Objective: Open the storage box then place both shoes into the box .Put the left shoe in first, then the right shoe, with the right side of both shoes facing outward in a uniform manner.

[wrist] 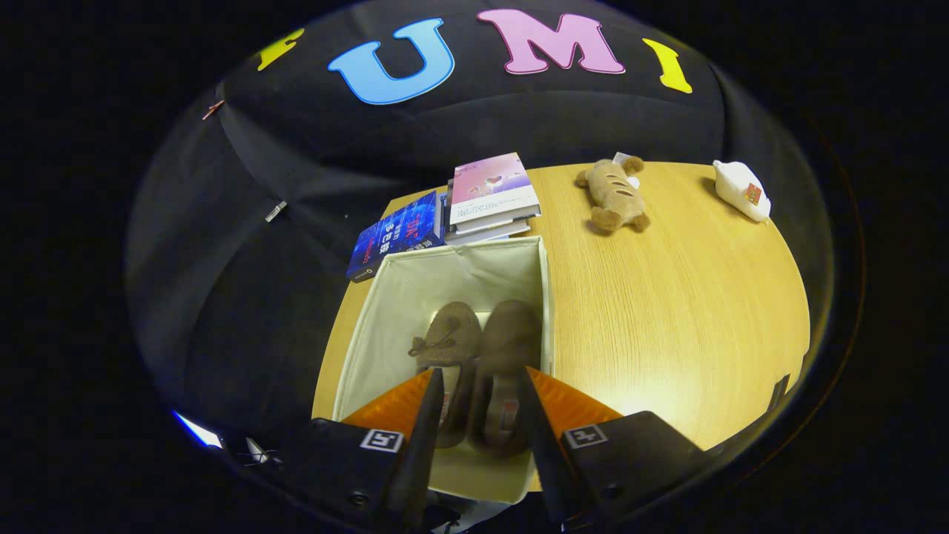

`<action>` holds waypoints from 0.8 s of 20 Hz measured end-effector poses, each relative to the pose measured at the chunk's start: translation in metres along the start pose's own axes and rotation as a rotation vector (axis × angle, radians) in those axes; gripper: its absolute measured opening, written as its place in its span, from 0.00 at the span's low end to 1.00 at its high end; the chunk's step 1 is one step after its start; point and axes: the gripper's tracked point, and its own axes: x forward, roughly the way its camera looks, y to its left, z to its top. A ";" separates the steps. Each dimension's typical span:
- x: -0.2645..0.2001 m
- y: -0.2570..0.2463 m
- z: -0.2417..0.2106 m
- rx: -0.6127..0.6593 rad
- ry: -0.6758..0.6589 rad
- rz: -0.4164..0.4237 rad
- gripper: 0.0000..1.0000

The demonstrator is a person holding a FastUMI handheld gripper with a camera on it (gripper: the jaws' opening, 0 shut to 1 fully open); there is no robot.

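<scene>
Wooden table (667, 297), open fabric storage box (385, 297) holding two fuzzy brown shoes (482, 341), gripper (480, 386) released above them.

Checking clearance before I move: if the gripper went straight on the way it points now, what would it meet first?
Probably the right-hand brown shoe, which lies between the open gripper's fingers inside the storage box, beside the bow-trimmed shoe. Depth is unclear; it may be touching already.

Light wood-grain table (667, 297) bears an open cream fabric storage box (385, 297), a blue book (397, 236), stacked books topped by a pink cover (491, 194), a brown plush toy (615, 196), and a white pouch (741, 190).
</scene>
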 end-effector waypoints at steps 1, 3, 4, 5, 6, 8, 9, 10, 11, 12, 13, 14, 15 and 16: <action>-0.007 0.001 0.003 -0.010 -0.012 0.016 0.78; -0.023 -0.004 0.014 -0.031 -0.057 0.031 0.97; -0.028 -0.010 0.019 -0.045 -0.085 0.028 0.99; -0.036 -0.017 0.027 -0.064 -0.121 0.018 0.99; -0.045 -0.027 0.035 -0.083 -0.158 0.003 0.99; -0.063 -0.045 0.058 -0.113 -0.237 -0.029 0.99; -0.074 -0.054 0.069 -0.125 -0.283 -0.040 0.99; -0.083 -0.065 0.081 -0.141 -0.331 -0.054 0.99; -0.095 -0.077 0.092 -0.156 -0.376 -0.075 0.99; -0.107 -0.089 0.102 -0.166 -0.419 -0.093 0.99; -0.121 -0.099 0.112 -0.175 -0.462 -0.105 0.99; -0.132 -0.109 0.123 -0.182 -0.506 -0.117 0.99; -0.144 -0.119 0.132 -0.192 -0.546 -0.127 0.99; -0.158 -0.131 0.139 -0.203 -0.581 -0.140 0.99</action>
